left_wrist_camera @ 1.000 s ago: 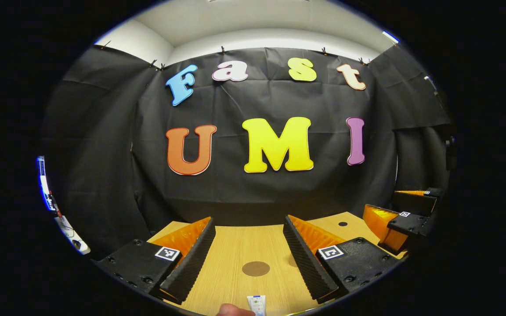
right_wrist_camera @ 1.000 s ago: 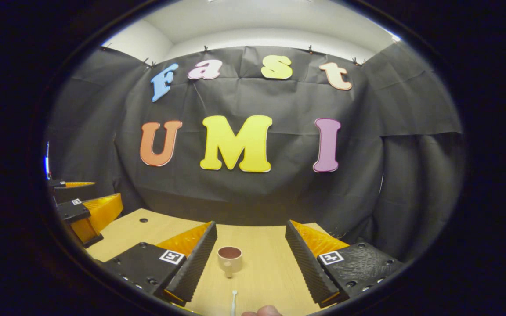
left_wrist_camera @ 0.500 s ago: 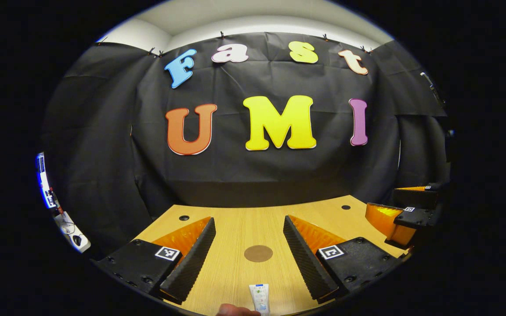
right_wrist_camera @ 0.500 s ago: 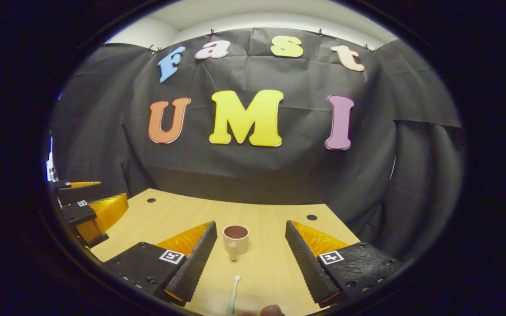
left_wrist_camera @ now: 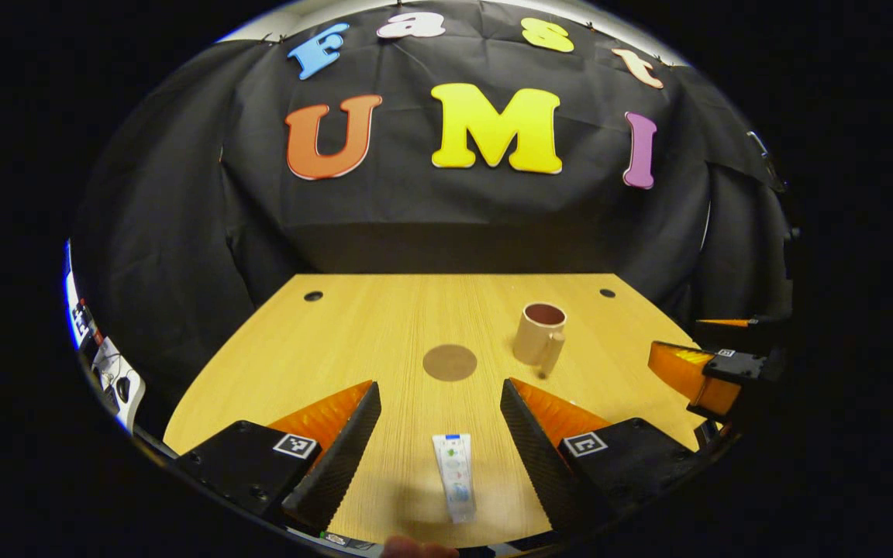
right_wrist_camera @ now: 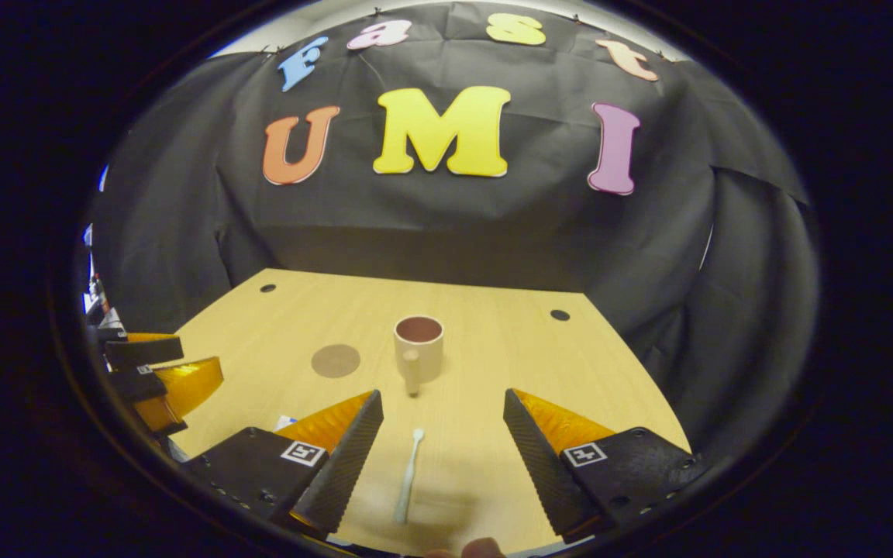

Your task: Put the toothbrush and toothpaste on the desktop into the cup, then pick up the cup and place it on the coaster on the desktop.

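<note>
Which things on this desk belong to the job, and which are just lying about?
For the job:
toothpaste
toothbrush
cup
coaster
left claw, open
right claw, open

Just there:
desk holes
cables off the desk's edge

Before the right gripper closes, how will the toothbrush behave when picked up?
The toothbrush looks thin and light, lying flat on the desk, so it may pivot or slip. Its narrow handle probably needs centring in the open right gripper.

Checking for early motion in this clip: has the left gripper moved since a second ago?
Yes. The left gripper has lifted and tipped down: the desk now fills more below the booth wall, and the toothpaste lies fully between its open fingers.
</note>
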